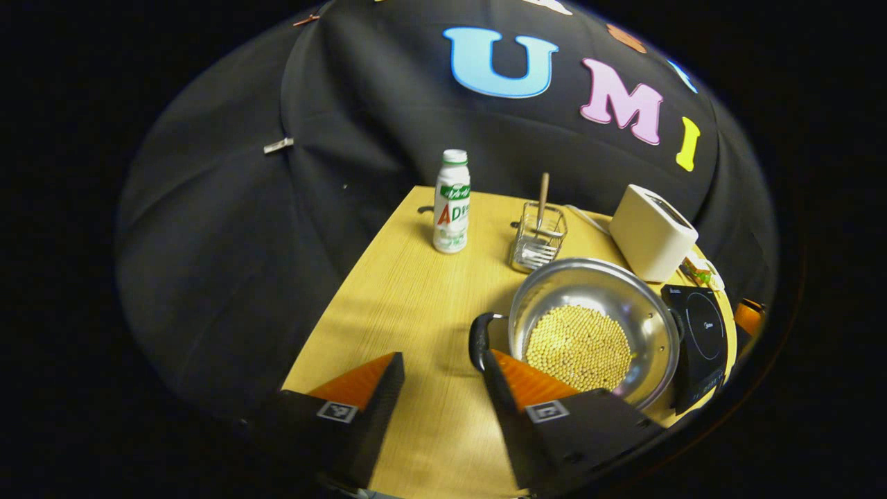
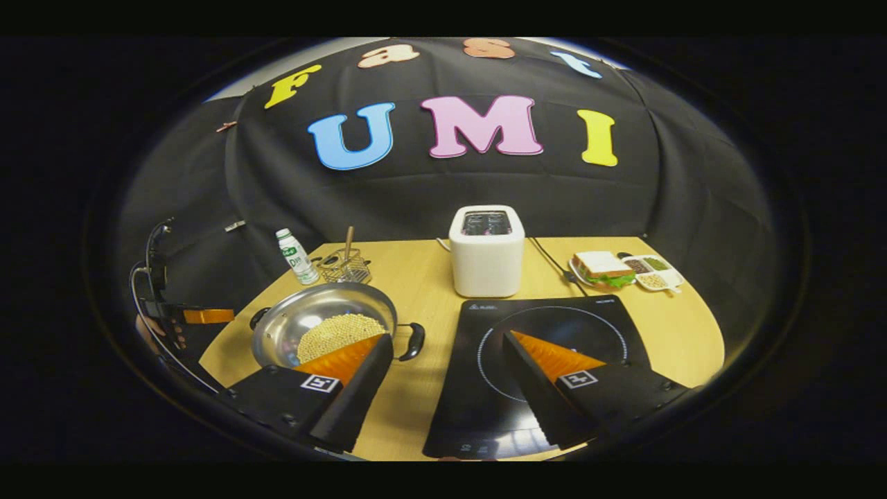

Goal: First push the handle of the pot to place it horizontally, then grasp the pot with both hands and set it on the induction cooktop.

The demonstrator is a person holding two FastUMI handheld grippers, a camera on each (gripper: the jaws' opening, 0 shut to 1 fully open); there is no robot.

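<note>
Your left gripper [image 1: 443, 378] hangs over the table [image 1: 409, 291] with its fingers spread wide and nothing between them; 1 finger [image 1: 516, 374] shows just in front of the pot's near handle [image 1: 479, 339], and you cannot tell whether it touches. The pot [image 1: 596, 326], steel and holding a bed of pale beans [image 1: 578, 346], sits on the wood just beside the cooktop [image 1: 700, 336], not on it.

Your right gripper [image 2: 443, 353] is also released, its fingers well apart: 1 over the pot [image 2: 322, 326] rim, the other over the cooktop [image 2: 540, 360]. The pot's 2nd handle [image 2: 412, 342] points toward the cooktop, and a strip of bare table lies between them.

Behind the pot stand a bottle [image 1: 452, 201] and a wire rack [image 1: 539, 239]; a toaster [image 2: 486, 249] sits behind the cooktop, and a sandwich [image 2: 601, 269] lies farther right.
</note>
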